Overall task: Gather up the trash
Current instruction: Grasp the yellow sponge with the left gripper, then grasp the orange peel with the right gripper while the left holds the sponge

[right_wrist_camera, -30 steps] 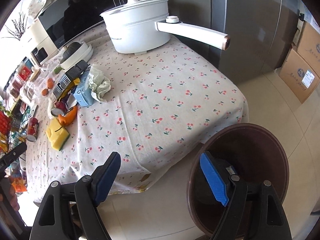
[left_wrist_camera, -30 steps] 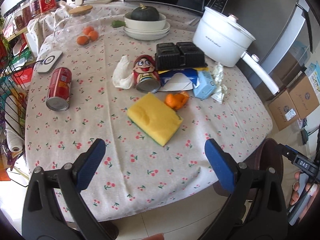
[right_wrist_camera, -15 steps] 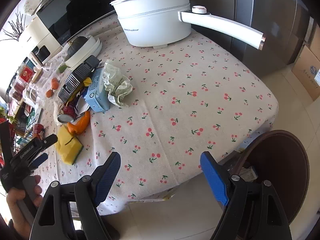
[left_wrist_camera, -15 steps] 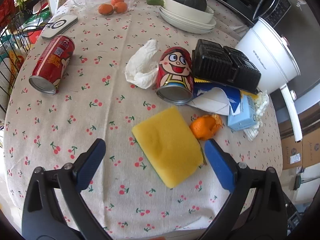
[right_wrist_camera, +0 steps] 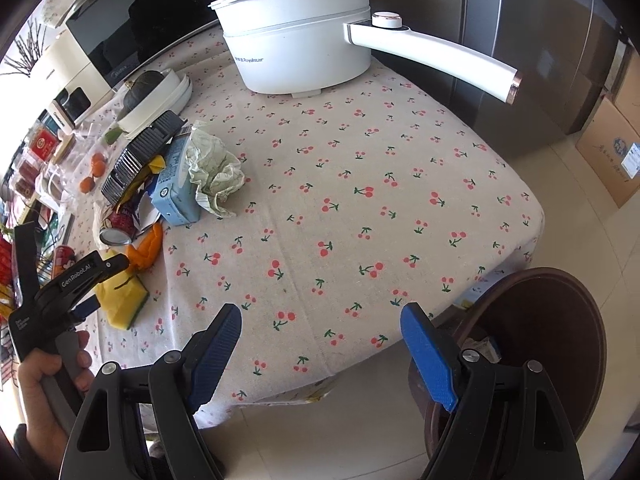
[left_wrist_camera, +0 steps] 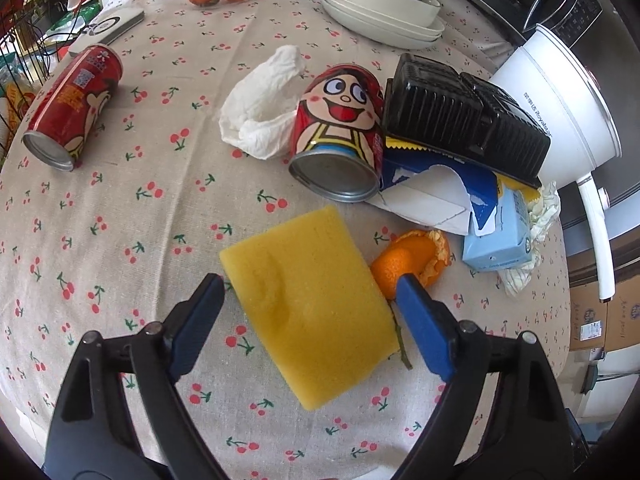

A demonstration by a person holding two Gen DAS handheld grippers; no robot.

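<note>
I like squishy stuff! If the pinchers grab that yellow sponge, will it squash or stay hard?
The sponge will probably squash: its top already shows a soft dent. It looks foamy, so likely light. The open left gripper sits on either side of it, so the sponge may bulge when pinched.

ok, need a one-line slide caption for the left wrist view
Open left gripper straddling a yellow sponge on the cherry-print tablecloth, with orange peel, cartoon can and crumpled tissue beyond.

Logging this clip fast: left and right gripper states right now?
Left gripper: open, empty, fingers either side of the sponge.
Right gripper: open, empty, above the table edge near the bin.
</note>
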